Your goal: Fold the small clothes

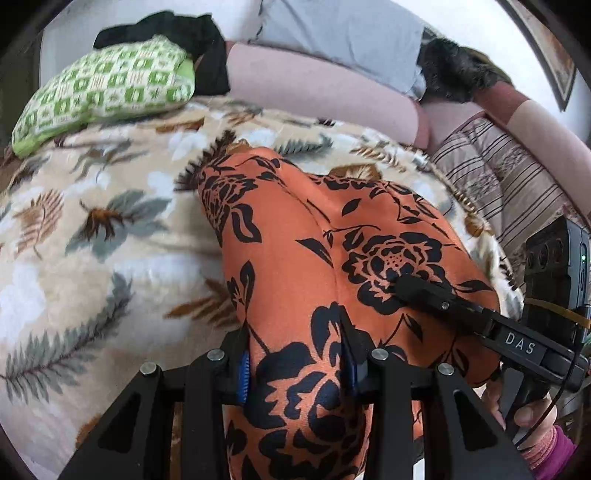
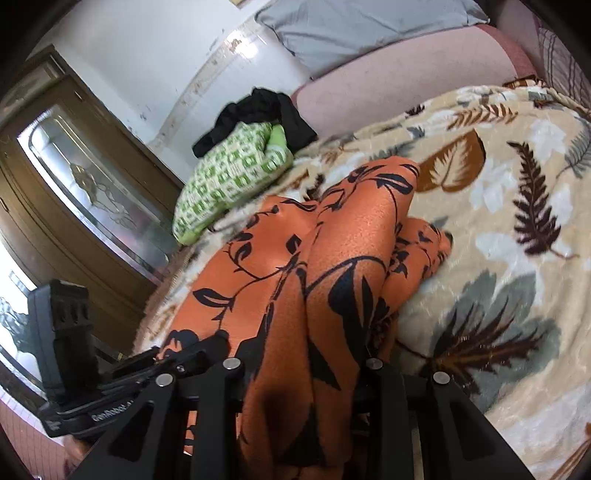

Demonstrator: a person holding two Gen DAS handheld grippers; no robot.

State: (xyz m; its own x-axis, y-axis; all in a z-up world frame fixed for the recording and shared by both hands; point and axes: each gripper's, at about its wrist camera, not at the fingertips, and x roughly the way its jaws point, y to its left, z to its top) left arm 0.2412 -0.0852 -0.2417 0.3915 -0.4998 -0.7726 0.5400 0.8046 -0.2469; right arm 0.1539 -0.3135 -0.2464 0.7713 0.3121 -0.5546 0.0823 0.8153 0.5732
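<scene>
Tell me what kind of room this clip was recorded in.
Most likely a bedroom at home: a leaf-print blanket spreads over a bed, a grey pillow leans at its head, and a wooden cabinet with a glass door stands alongside.

Bed, covered by a cream blanket [image 1: 110,258] printed with brown and grey leaves. Lying on it: an orange cloth [image 1: 295,240] with black flowers, bunched in folds near the middle; a green-and-white patterned bundle [image 1: 107,88] at the far left edge, with a black garment [image 1: 199,37] heaped against it; a pink bolster [image 1: 314,81] along the head; a striped cover [image 1: 498,177] at the right.
</scene>
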